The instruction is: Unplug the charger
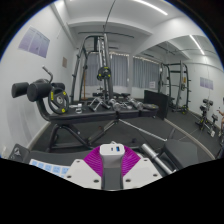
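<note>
Gripper view: fingers closed on a white charger, gym room beyond.

I saw the gripper [111, 163] holding a small white block, which I took to be the charger [115, 152], pinched between the two magenta pads [98, 163] with no gap showing at either side. Past the fingers stood a black weight bench [85, 122], with a cable machine [95, 65] farther back and a rack [178, 85] far right by the windows. I could not see a socket or cable, so whether the plug was already free I could not tell. My judgement: to do the pull well, I should keep the grip square and draw straight back along the prongs, without twisting.
</note>
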`<state>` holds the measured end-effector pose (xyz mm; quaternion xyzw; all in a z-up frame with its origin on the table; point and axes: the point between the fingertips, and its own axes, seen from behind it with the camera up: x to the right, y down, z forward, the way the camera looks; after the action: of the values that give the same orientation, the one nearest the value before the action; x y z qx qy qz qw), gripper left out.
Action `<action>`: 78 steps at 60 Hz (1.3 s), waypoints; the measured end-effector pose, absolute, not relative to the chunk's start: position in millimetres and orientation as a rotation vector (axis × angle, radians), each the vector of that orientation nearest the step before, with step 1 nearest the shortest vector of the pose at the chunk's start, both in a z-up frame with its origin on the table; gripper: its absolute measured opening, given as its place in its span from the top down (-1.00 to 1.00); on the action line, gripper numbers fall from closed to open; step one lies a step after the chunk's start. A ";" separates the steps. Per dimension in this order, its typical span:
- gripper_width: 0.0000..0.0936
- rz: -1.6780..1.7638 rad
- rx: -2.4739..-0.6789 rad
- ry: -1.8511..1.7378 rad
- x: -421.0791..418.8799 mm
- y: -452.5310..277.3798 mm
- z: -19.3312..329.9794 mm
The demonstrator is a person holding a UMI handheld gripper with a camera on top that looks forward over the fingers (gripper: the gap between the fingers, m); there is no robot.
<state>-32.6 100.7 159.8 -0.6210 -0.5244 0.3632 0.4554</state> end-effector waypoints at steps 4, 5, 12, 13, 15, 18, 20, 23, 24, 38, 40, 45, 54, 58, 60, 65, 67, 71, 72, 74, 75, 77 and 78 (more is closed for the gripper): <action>0.57 0.844 -1.601 -1.324 -27.7 127.0 125.4; 0.57 0.834 -1.620 -1.331 -27.0 131.0 115.6; 0.51 0.715 -1.692 -1.417 -25.1 152.7 47.5; 0.49 0.699 -1.700 -1.428 -25.2 154.0 39.3; 0.43 0.674 -1.714 -1.447 -25.5 155.5 24.8; 0.33 0.656 -1.719 -1.473 -27.2 154.7 11.0; 0.28 0.659 -1.722 -1.488 -28.0 151.3 7.1; 0.10 0.662 -1.725 -1.503 -25.9 149.7 2.0; -0.03 0.663 -1.724 -1.504 -25.7 149.2 2.3; -0.83 0.719 -1.604 -1.463 27.0 138.4 89.4; -0.83 0.723 -1.595 -1.441 46.7 138.3 108.7; -0.83 0.732 -1.560 -1.414 106.9 130.5 155.7; -0.83 0.775 -1.551 -1.388 224.0 101.3 223.3; -0.83 0.800 -1.558 -1.374 272.1 85.5 242.3; -0.83 0.817 -1.569 -1.368 293.5 76.8 249.0; -0.83 0.860 -1.571 -1.371 337.6 51.4 257.7; -0.82 0.860 -1.576 -1.377 352.1 44.7 258.5; -0.83 0.859 -1.567 -1.383 376.7 32.2 260.3; -0.83 0.859 -1.565 -1.386 380.4 30.1 261.4; -0.83 0.864 -1.560 -1.390 385.7 26.0 263.8; -0.82 0.870 -1.556 -1.393 387.5 22.9 264.7; -0.82 0.884 -1.546 -1.404 389.7 15.7 267.0; -0.82 0.890 -1.539 -1.412 390.6 12.0 268.1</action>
<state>390.6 12.0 268.1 -0.6147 -0.5637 0.3556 0.4219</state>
